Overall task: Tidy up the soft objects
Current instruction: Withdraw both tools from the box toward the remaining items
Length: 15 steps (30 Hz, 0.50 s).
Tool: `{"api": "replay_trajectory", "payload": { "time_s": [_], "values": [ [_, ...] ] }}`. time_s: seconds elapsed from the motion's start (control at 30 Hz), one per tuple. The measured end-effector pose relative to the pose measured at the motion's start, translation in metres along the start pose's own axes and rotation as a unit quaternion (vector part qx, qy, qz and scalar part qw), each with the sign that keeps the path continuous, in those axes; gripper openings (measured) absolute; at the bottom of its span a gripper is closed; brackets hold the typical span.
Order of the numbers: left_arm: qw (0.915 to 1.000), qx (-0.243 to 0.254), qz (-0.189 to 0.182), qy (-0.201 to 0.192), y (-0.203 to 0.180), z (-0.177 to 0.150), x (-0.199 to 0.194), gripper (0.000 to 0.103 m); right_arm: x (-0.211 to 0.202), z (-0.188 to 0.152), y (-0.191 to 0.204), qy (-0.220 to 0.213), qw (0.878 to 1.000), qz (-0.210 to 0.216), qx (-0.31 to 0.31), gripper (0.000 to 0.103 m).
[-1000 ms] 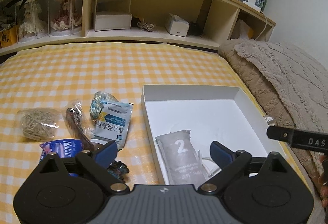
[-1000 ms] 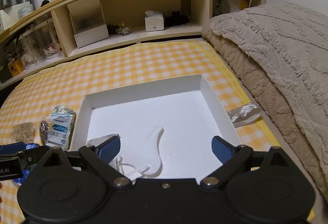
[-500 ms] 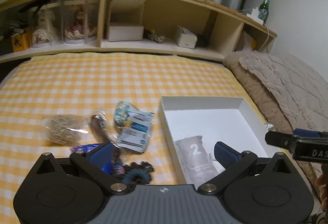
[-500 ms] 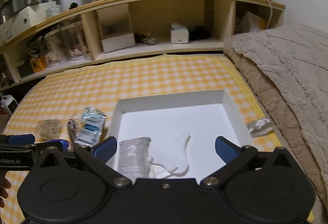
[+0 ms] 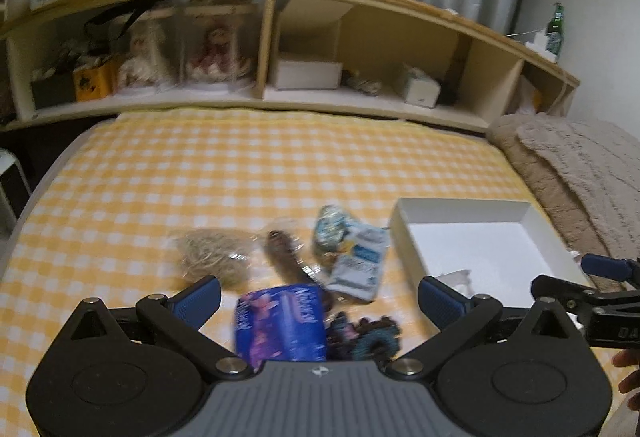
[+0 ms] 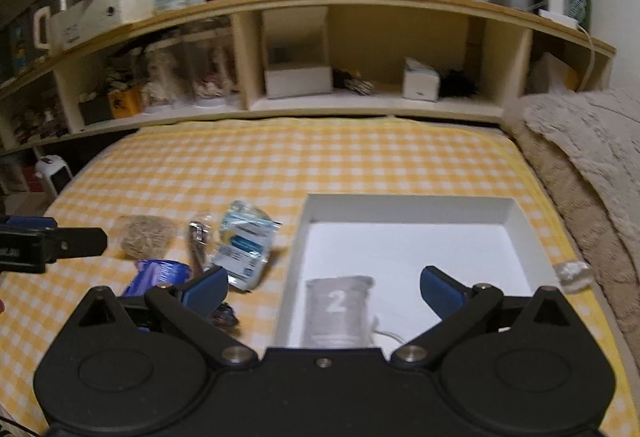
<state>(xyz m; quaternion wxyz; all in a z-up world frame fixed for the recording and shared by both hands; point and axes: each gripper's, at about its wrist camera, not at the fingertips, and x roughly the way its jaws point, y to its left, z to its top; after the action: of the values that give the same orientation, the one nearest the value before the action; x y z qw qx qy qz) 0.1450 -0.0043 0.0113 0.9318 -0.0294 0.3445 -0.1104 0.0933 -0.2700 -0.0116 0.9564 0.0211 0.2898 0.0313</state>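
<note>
where gingham lies, crinkly packets flank a rigid box.

bare checked sheet beyond packet cluster

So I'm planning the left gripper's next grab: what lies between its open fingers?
In the left wrist view, the blue packet lies between the left gripper fingers, with a dark scrunchie beside it on the checkered bedspread.

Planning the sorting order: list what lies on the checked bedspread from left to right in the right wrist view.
Clear bag of tan rubber bands → narrow clear packet of dark items → blue-and-white printed pouch → white open box → small crumpled clear wrapper.
</note>
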Motion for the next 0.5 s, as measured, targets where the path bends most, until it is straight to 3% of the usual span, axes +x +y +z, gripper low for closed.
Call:
{"api": "replay_trajectory", "payload": {
  "time_s": [0.13, 0.27, 0.5],
  "values": [
    [0.9997, -0.019, 0.009, 0.008, 0.015, -0.005, 0.010, 0.103, 0.009, -0.002, 0.010, -0.011, 0.999, 0.033, 0.007, 0.103],
    [0.9995, -0.008, 0.030, 0.011, 0.019, -0.010, 0.020, 0.103, 0.019, -0.003, 0.017, -0.013, 0.998, 0.054, 0.009, 0.103],
    [0.9994, -0.019, 0.023, 0.019, 0.032, -0.012, 0.032, 0.103, 0.054, -0.004, 0.040, 0.017, 0.995, 0.091, -0.029, 0.103]
  ]
}}
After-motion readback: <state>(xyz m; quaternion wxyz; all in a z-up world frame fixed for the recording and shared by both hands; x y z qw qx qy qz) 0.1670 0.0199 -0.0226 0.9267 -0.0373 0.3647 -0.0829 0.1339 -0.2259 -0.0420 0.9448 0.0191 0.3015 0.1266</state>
